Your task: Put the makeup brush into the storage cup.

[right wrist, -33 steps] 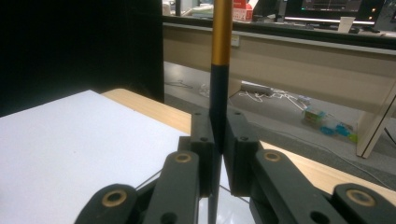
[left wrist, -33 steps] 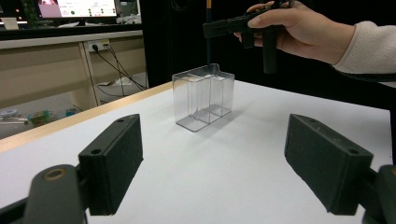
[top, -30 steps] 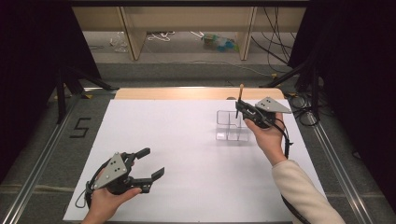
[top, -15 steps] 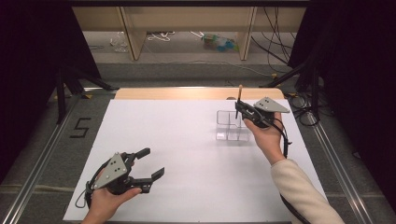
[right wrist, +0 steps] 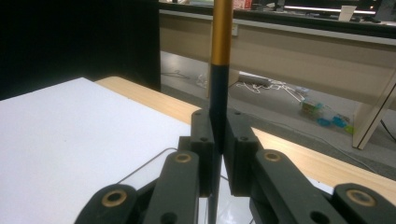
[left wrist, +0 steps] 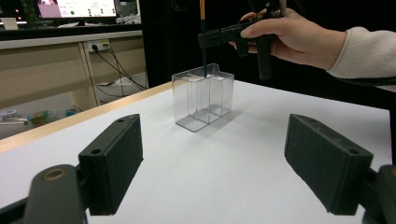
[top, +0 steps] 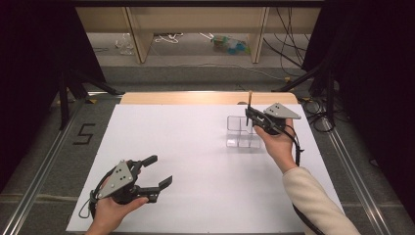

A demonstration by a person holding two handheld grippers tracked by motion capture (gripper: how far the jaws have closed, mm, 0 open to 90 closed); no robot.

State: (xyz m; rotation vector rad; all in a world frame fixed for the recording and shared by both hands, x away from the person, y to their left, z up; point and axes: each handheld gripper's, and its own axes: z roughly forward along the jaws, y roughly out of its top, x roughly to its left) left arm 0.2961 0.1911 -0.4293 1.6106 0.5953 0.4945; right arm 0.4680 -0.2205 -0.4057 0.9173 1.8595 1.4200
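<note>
A clear plastic box [top: 241, 133] with several compartments stands on the white sheet at the right. My right gripper [top: 250, 118] hovers just over its far side, shut on a slim black pen with a golden upper part [top: 249, 98], held upright. In the left gripper view the pen [left wrist: 202, 28] hangs from the right gripper [left wrist: 224, 35], its lower end at the top rim of the box [left wrist: 203, 95]. In the right gripper view the pads clamp the pen [right wrist: 220, 46]. My left gripper [top: 161, 170] rests near the front left, open, nothing between its pads [left wrist: 114, 163].
The white sheet [top: 195, 147] covers most of the table; a wooden strip [top: 195, 98] runs along the far edge. A black "5" [top: 84, 133] marks the grey surface at left. Metal rails flank the table; cables [top: 318, 110] lie at right.
</note>
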